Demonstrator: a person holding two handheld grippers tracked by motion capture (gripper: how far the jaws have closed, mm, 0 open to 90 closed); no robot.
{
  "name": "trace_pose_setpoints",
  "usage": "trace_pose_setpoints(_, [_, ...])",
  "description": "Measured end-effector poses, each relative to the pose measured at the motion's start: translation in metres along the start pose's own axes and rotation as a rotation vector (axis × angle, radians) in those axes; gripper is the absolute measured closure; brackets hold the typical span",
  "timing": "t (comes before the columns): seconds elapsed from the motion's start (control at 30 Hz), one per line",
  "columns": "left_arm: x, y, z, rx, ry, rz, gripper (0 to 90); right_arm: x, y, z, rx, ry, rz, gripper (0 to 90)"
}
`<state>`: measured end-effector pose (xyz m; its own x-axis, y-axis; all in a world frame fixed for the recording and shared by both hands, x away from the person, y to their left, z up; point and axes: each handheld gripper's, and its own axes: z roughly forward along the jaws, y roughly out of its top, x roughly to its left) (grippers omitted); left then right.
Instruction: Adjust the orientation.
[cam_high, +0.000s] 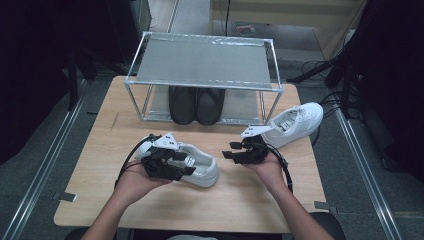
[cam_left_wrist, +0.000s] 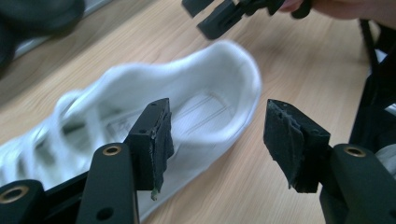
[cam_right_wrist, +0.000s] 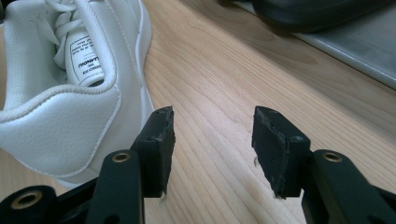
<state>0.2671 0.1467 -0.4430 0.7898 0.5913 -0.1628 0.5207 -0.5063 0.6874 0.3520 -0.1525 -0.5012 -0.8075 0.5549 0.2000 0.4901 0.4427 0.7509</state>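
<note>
A white sneaker (cam_high: 202, 172) lies on its sole on the wooden table (cam_high: 240, 205), left of centre. My left gripper (cam_high: 176, 167) hovers over its laced middle, open. In the left gripper view the sneaker (cam_left_wrist: 205, 79) is blurred under the open left gripper (cam_left_wrist: 219, 123), heel opening between the jaws. My right gripper (cam_high: 227, 153) is open just right of the heel, pointing left. In the right gripper view the heel (cam_right_wrist: 60, 121) sits left of the open right gripper (cam_right_wrist: 212, 128), with bare wood between the jaws. A second white sneaker (cam_high: 295, 122) lies at the right.
A metal two-shelf rack (cam_high: 200, 62) stands at the back of the table, with a pair of black shoes (cam_high: 196, 104) on its lower shelf. The right gripper's jaws (cam_left_wrist: 219, 16) show at the top of the left gripper view. Cables trail along the floor at the right.
</note>
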Motion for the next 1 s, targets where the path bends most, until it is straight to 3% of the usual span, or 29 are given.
trace_pose_setpoints(0.2, [0.008,-0.023,-0.004,0.009,0.039,-0.053,41.9,0.002,0.005,0.008,0.006,0.019,-0.023,49.9])
trace_pose_setpoints(0.43, [0.012,-0.045,-0.009,0.000,0.083,-0.063,41.6,0.003,0.010,0.014,0.013,0.036,-0.025,50.0])
trace_pose_setpoints(0.63, [0.019,-0.054,-0.010,-0.001,0.098,-0.085,45.6,0.003,0.013,0.018,0.007,0.041,-0.031,50.3])
trace_pose_setpoints(0.73, [0.020,-0.058,-0.011,-0.019,0.075,-0.085,53.3,0.002,0.015,0.019,0.007,0.042,-0.031,50.5])
trace_pose_setpoints(0.9, [0.023,-0.064,-0.012,-0.015,0.127,-0.065,69.8,0.005,0.015,0.020,0.006,0.044,-0.036,51.6])
trace_pose_setpoints(1.0, [0.030,-0.065,-0.012,-0.001,0.134,-0.111,82.9,0.007,0.015,0.021,0.000,0.050,-0.037,53.8])
